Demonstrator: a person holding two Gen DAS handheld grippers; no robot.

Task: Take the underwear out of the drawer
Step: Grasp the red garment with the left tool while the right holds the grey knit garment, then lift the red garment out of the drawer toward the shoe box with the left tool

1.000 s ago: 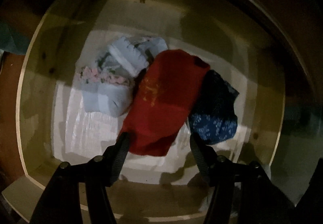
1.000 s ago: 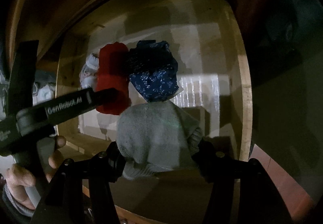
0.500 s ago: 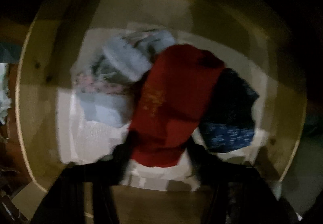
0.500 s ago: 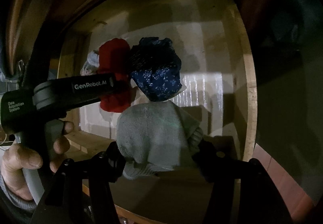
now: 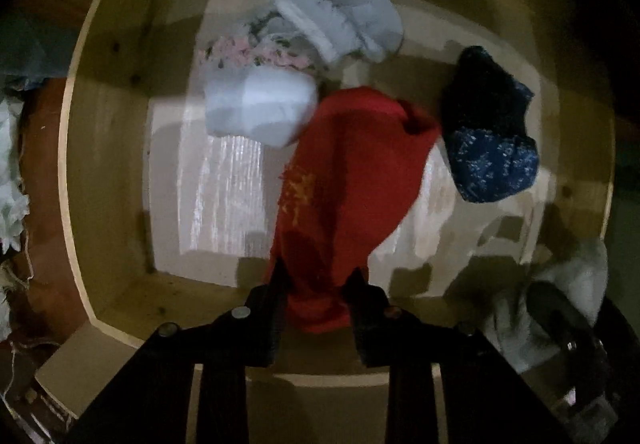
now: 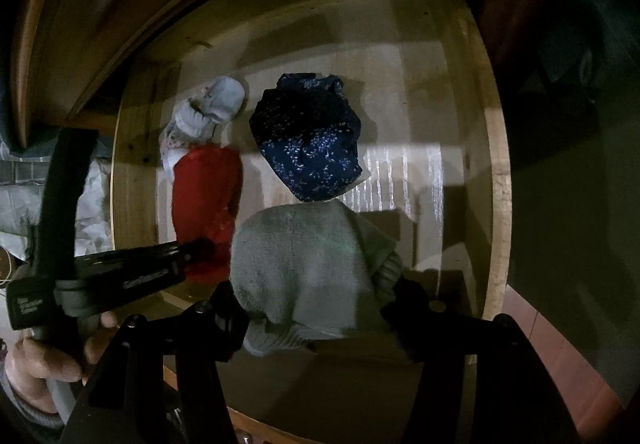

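The open wooden drawer (image 5: 104, 171) holds folded underwear. My left gripper (image 5: 318, 284) is shut on the near end of the red underwear (image 5: 352, 179) and holds it pulled toward the drawer's front; it also shows in the right wrist view (image 6: 208, 195). My right gripper (image 6: 312, 304) is shut on a grey piece of underwear (image 6: 308, 268) above the drawer's front right part; the grey piece also shows at the right edge of the left wrist view (image 5: 576, 284). Dark blue patterned underwear (image 6: 310, 143) and light blue underwear (image 5: 260, 107) lie in the drawer.
A white liner (image 5: 224, 195) covers the drawer's bottom. The drawer's right wall (image 6: 498, 171) and the dark cabinet frame (image 6: 120, 23) border it. Pale cloth (image 5: 10, 179) lies outside the drawer on the left. The left hand-held gripper body (image 6: 120, 276) crosses the right wrist view.
My left gripper went into the drawer, shut on the red underwear and pulled it toward the front, away from the light blue and dark blue pieces. The right gripper kept holding the grey piece.
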